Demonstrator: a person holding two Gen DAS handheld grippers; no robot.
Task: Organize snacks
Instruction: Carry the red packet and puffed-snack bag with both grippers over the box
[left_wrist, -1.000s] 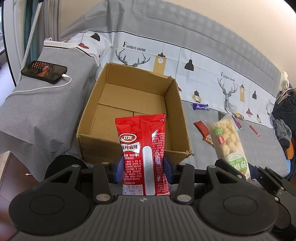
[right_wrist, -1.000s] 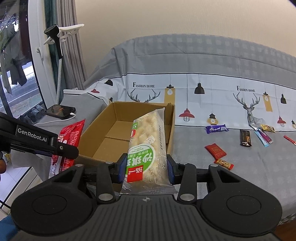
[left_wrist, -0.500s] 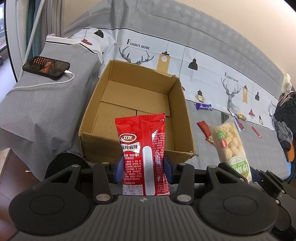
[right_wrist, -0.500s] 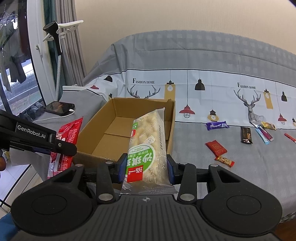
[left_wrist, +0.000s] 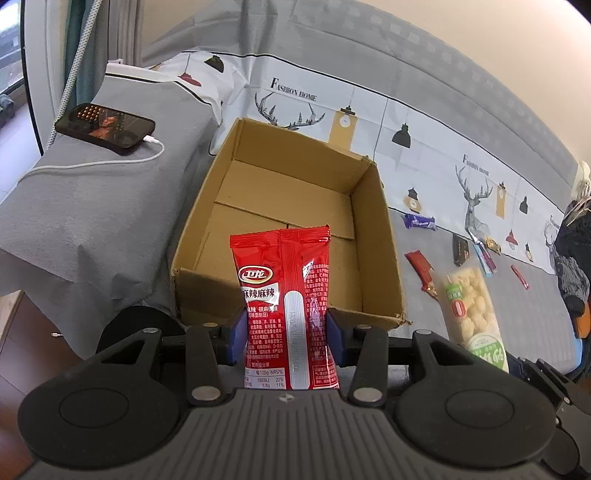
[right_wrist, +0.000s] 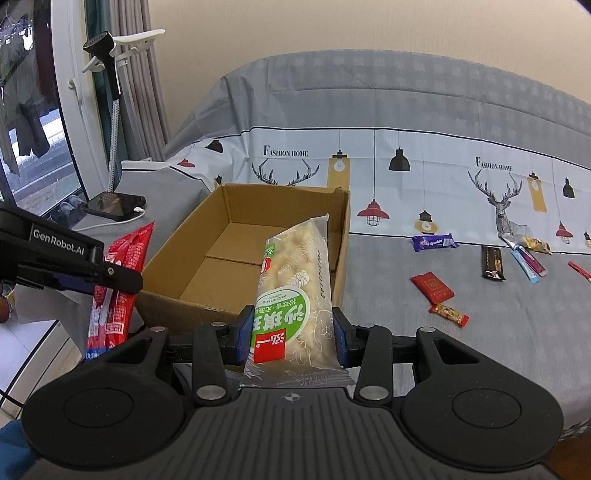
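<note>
Currently both hands carry a snack toward the open brown cardboard box (left_wrist: 295, 221), which stands on the grey bedspread (right_wrist: 388, 295) near its left end, beside a grey-covered side surface where a black phone (left_wrist: 105, 127) lies on a white charging cable.

Left gripper (left_wrist: 287, 336): blue pads clamped on the flat red foil snack packet (left_wrist: 286, 306), held upright, just short of the box's near wall. Right gripper (right_wrist: 291, 338): pads clamped on the clear plastic pack of pale puffed pieces with a green and red label (right_wrist: 295, 295), tilted, its top leaning over the box's near right corner. Box interior looks empty; no snack in it that I can see.

Step in hand, as I judge it: transport, both packs poised at the near rim, neither released. Next move calls for carrying each pack over the near wall and lower into the box, then letting the jaws part; the two should go in side by side so they do not collide.

Loose snacks remain on the bedspread to the right of the box: a purple wrapped bar (right_wrist: 434, 242), a dark brown bar (right_wrist: 493, 263), a red flat sachet (right_wrist: 432, 286), a small red-gold candy (right_wrist: 448, 314), and some thin sticks near the right edge.

Readable writing: "FASHION HOME" printed on the sheet; "GenRobot.AI" on the left gripper's arm; "NRV%" on the red packet, with Chinese characters; the green label is also Chinese, upside down in the right wrist view.
</note>
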